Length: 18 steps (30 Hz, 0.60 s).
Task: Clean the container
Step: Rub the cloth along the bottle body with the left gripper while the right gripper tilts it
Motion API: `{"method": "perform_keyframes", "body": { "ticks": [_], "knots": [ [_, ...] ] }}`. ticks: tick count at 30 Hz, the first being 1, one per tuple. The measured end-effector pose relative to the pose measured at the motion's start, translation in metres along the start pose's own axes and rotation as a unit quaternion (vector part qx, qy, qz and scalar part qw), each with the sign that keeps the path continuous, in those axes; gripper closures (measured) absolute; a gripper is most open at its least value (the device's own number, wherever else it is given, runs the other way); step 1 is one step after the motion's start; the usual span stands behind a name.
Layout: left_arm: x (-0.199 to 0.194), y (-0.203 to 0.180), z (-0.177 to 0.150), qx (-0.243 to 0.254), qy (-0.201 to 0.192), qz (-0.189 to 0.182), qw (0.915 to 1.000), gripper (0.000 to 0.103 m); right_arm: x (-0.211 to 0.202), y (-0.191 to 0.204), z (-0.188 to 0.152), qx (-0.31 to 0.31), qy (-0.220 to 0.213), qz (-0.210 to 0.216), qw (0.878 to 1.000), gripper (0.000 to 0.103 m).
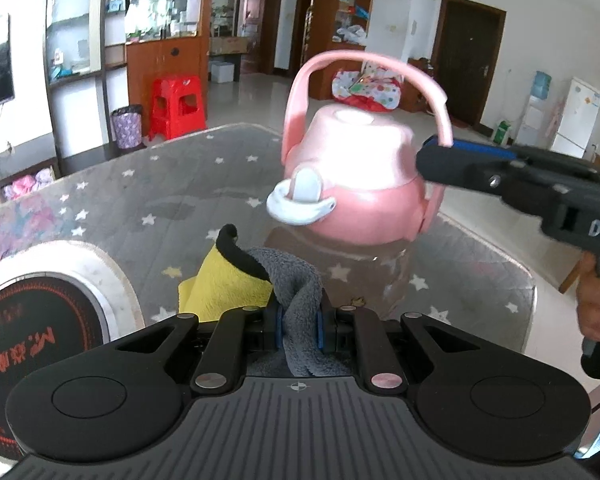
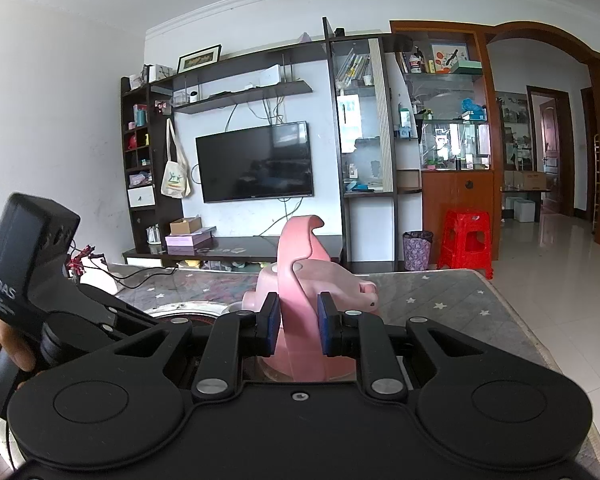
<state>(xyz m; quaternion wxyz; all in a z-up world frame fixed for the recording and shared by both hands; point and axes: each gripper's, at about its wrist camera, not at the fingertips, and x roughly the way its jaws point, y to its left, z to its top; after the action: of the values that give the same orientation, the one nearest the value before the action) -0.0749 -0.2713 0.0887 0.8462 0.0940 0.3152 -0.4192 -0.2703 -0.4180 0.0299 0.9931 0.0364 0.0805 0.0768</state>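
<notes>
The pink plastic bottle (image 1: 352, 184) with a looped carry handle (image 2: 300, 300) and white spout stands on the grey star-patterned table mat (image 1: 140, 184). The right gripper (image 2: 298, 322) is clamped on that handle. Just in front of the bottle, the left gripper (image 1: 299, 326) pinches a grey-and-yellow fleecy cloth (image 1: 260, 280) — jaws narrow.

A pink bottle (image 1: 352, 184) is showing smooth, glossy plastic, glare whitening its lid, with a white rubbery-looking spout cap (image 1: 300, 200). A cloth (image 1: 260, 280) of fluffy, matt grey and yellow fleece is bunching in the left gripper (image 1: 299, 326), itself matt black plastic with blue pads and shiny metal pins. A clear, glossy sheet is covering the star-printed table (image 1: 140, 184). The red stool (image 2: 466, 238) is looking like shiny plastic.
</notes>
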Motion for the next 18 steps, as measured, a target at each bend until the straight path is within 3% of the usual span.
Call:
{"method": "perform_keyframes", "body": {
  "ticks": [18],
  "knots": [
    [0.032,0.003,-0.030,-0.015,0.053,0.006,0.9985,0.088,0.001,-0.004,0.001,0.003,0.001,0.001,1.000,0.082]
  ]
}}
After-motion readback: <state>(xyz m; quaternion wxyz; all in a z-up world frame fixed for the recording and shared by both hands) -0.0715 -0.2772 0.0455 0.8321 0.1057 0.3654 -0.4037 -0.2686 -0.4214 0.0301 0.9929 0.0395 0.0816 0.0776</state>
